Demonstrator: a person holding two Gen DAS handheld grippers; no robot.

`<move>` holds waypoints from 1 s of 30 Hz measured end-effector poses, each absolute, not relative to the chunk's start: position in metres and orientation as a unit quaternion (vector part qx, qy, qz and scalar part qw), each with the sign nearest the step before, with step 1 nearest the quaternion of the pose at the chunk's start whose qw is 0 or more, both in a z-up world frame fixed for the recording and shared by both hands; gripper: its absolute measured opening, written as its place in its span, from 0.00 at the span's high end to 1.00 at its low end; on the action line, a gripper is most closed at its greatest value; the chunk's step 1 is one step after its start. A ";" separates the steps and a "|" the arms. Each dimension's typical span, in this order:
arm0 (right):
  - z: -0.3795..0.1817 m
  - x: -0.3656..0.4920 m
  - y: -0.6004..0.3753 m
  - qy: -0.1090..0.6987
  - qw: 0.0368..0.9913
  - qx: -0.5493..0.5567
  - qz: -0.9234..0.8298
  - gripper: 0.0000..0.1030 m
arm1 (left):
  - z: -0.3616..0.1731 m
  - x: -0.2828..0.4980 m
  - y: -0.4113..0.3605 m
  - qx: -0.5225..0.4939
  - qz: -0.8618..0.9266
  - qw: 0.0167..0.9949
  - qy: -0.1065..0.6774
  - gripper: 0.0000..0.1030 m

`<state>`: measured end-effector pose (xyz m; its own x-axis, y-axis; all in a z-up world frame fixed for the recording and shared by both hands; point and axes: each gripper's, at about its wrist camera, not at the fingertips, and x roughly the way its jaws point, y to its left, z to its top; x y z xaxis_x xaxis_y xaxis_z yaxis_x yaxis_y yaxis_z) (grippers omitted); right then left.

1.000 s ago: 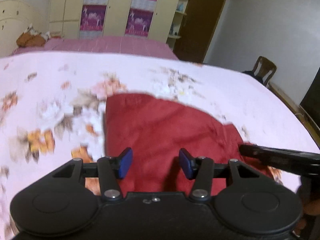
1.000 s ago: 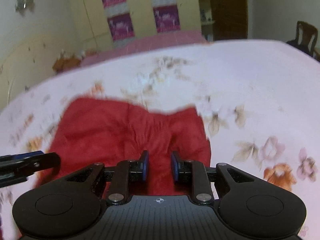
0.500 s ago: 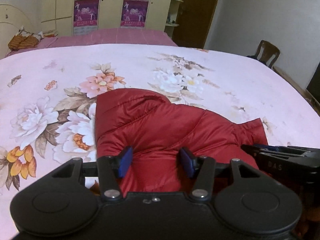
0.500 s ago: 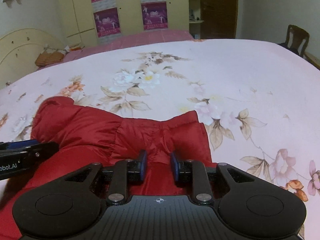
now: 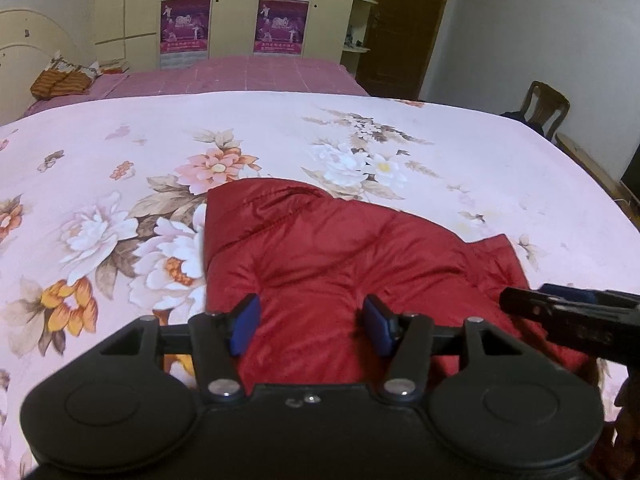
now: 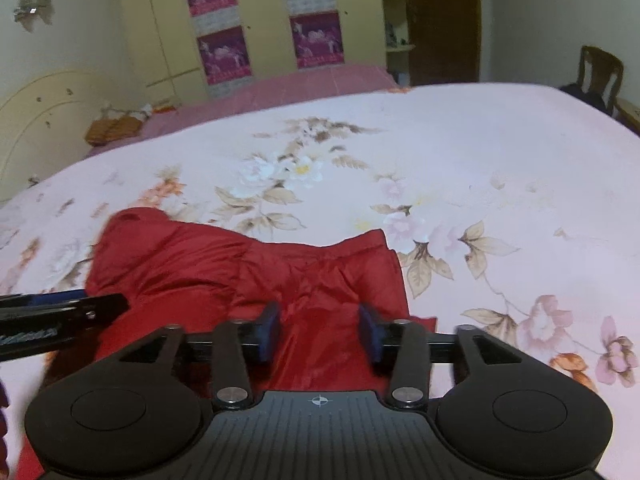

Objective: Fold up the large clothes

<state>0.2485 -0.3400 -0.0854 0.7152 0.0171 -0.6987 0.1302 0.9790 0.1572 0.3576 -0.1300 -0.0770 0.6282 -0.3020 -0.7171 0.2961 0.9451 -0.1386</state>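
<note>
On the near part of the bed (image 5: 120, 128), over its pink flowered sheet, a red padded jacket (image 5: 320, 256) is lying bunched into a rough, partly folded heap, and both tools are hovering close over its near edge. Going from the left, the left hand-held gripper (image 5: 310, 326) is spreading its jaws, standing about half open, with red fabric showing in the gap but neither blue pad pressing on it. To its right, the right hand-held gripper (image 6: 318, 334) is likewise opening, its jaws now well apart over a puckered ridge of the jacket, and nothing is being held there either. By the look of it, a fold is just being let go and the cloth is settling. The next move probably calls for picking fresh grip points on the uneven far edge, where a lobe is sticking out at the left, and bringing that side over so the heap is squaring up; the puffy fabric may spring back, so it may need pressing flat. No container is showing anywhere near the work.
</note>
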 end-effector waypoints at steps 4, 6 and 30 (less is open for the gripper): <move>-0.072 0.222 -0.339 0.369 0.925 0.090 -0.020 0.37 | -0.069 0.339 -0.128 -0.011 -0.169 0.901 0.399 0.40; -0.068 0.208 -0.339 0.370 0.925 0.090 -0.013 0.37 | -0.066 0.330 -0.127 -0.011 -0.169 0.901 0.399 0.39; -0.091 0.163 -0.394 0.399 0.880 0.254 0.044 0.20 | -0.103 0.291 -0.094 -0.118 -0.173 0.861 0.463 0.13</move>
<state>0.1635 -0.3936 -0.0913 0.6775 0.2801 -0.6801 0.1258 0.8669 0.4823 0.2907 -0.0942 -0.1031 0.5114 -0.4068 -0.7570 0.1879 0.9125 -0.3634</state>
